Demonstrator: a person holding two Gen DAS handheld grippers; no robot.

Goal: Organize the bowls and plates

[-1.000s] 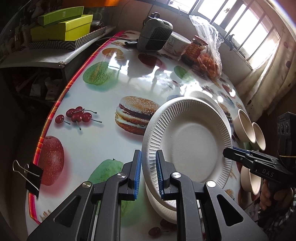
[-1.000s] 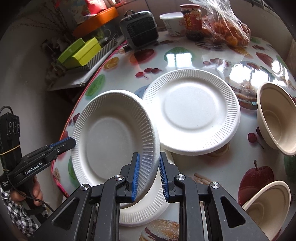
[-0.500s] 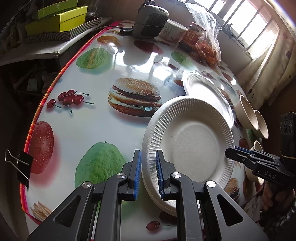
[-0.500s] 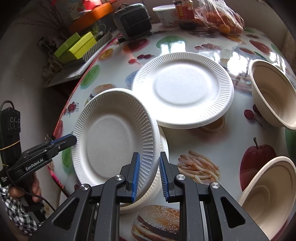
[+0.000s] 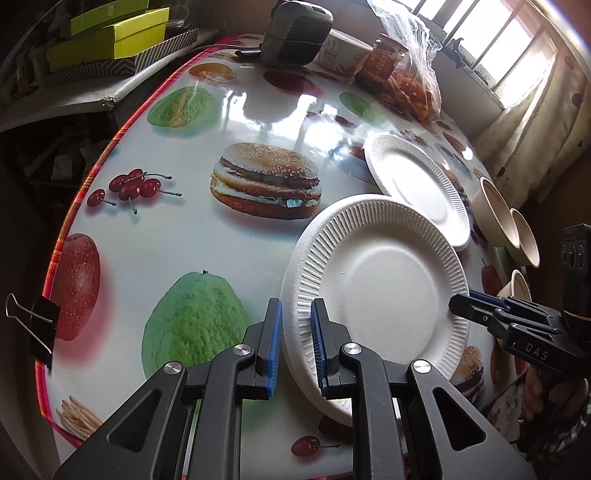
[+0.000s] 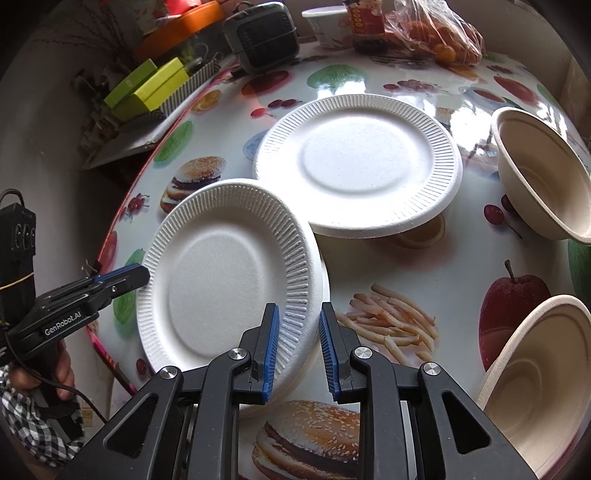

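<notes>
A white foam plate (image 5: 380, 280) (image 6: 225, 273) lies on top of another white plate whose rim (image 6: 321, 354) shows beneath it. My left gripper (image 5: 297, 343) straddles the top plate's near rim, jaws a little apart. My right gripper (image 6: 297, 343) straddles the opposite rim, jaws wider apart. Each gripper shows in the other's view, the left (image 6: 122, 277) and the right (image 5: 476, 306). A third white plate (image 5: 417, 188) (image 6: 358, 166) lies farther back. Tan bowls (image 6: 543, 173) (image 6: 539, 380) (image 5: 491, 214) stand to the right.
The round table (image 5: 229, 251) has a fruit and burger print and a red edge. A grey heater (image 5: 295, 29), a white tub (image 5: 343, 51), a jar (image 5: 384, 62) and a bag of oranges (image 5: 417, 81) stand at the back. Green boxes (image 5: 110, 33) lie on a side shelf.
The held plate has come down from tilted and raised to lying on the lower plate. Both grippers' jaws have opened wider around its rim.
</notes>
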